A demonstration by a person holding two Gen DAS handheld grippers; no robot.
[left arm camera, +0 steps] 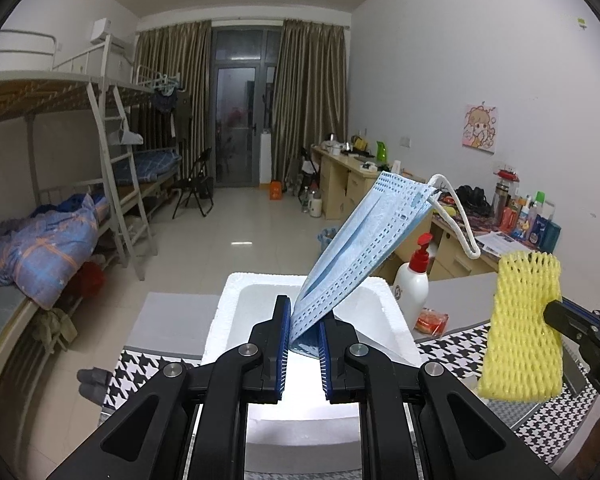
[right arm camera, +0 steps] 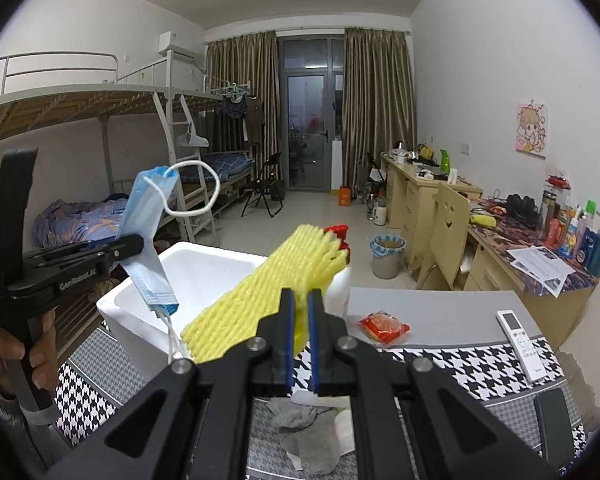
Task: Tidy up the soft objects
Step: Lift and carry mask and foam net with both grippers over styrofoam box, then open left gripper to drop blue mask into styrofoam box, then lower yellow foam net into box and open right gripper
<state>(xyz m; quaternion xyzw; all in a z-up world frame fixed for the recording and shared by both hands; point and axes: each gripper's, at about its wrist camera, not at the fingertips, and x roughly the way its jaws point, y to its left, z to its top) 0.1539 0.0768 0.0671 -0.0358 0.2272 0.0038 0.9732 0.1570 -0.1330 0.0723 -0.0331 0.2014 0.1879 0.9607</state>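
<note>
left gripper (left arm camera: 304, 332) clamping blue mask (left arm camera: 360, 248)

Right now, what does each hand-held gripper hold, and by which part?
The left hand-held gripper pinches the blue face mask near one end. The right hand-held gripper pinches the yellow foam net near one end.

The face mask (left arm camera: 364, 248) is thin pleated blue fabric with dimpled edges; the yellow net sleeve (right arm camera: 260, 300) is soft foam mesh; the white box (left arm camera: 236, 312) is grainy matt styrofoam; houndstooth cloth (right arm camera: 480, 364) covers the surface
</note>
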